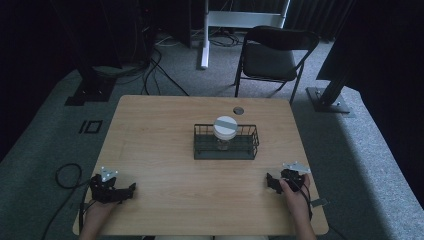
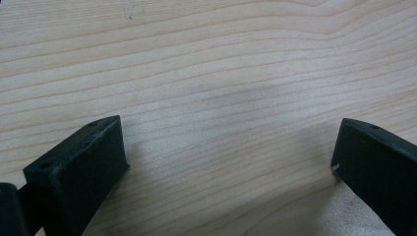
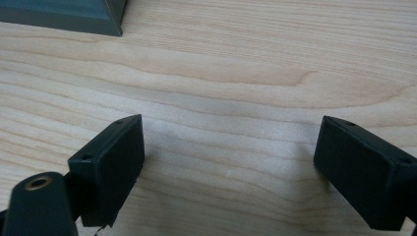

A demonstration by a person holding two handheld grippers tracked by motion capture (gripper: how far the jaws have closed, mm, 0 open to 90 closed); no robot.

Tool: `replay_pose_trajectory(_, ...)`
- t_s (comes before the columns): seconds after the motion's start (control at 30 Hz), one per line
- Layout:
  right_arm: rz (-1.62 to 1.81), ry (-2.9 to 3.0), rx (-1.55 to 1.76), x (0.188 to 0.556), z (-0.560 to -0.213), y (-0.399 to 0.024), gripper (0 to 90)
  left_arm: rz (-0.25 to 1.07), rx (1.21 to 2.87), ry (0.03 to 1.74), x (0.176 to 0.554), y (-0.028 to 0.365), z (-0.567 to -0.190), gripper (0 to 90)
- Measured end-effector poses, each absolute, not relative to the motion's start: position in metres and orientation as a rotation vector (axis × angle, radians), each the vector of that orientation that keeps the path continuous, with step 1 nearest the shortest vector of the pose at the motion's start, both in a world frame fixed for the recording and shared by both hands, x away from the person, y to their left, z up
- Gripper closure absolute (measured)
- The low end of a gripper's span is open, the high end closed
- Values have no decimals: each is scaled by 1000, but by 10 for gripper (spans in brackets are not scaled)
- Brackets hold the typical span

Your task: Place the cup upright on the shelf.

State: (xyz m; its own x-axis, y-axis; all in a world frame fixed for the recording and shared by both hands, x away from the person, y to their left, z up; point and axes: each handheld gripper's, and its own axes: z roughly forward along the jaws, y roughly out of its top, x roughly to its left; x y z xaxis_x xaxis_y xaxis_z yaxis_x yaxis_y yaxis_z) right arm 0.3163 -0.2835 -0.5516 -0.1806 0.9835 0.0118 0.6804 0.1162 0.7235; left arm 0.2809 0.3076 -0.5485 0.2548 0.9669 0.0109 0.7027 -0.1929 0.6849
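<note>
1. Nearest the person, the left hand-held gripper [image 1: 131, 190] rests low on the table [image 1: 160, 150] close to the near left edge. In the left gripper view its jaws stand wide apart with bare wood grain between them; it holds nothing.

2. The right hand-held gripper [image 1: 270, 182] sits close to the near right edge, also spread wide and empty. In the right gripper view a dark corner of the basket [image 3: 74, 17] shows at the top left, so this hand-held gripper already points roughly toward it.

3. Both lie well apart from the work at the table's middle. The step in hand looks like a first reach, and the right one has the shorter, better-aimed path.

4. To do it well, lift first, then travel forward above the basket's top wire rather than sliding in along the table, and come down from above with the jaws spread on either side of the lid.

5. Farther on, the wire basket [image 1: 226, 148] stands near the table's middle. Inside it a clear jar [image 1: 223, 144] stands upright, its white lid [image 1: 225, 125] rising above the rim. What the jar holds cannot be made out.

6. Beyond the basket, a small round grommet [image 1: 238, 110] sits near the table's far edge.
</note>
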Motion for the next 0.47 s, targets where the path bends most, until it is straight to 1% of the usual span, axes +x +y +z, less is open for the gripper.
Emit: replay_pose_trajectory(0.47,828,1914,1616,316,-552,-283,112,611,1969,1511,281,308,-549,2)
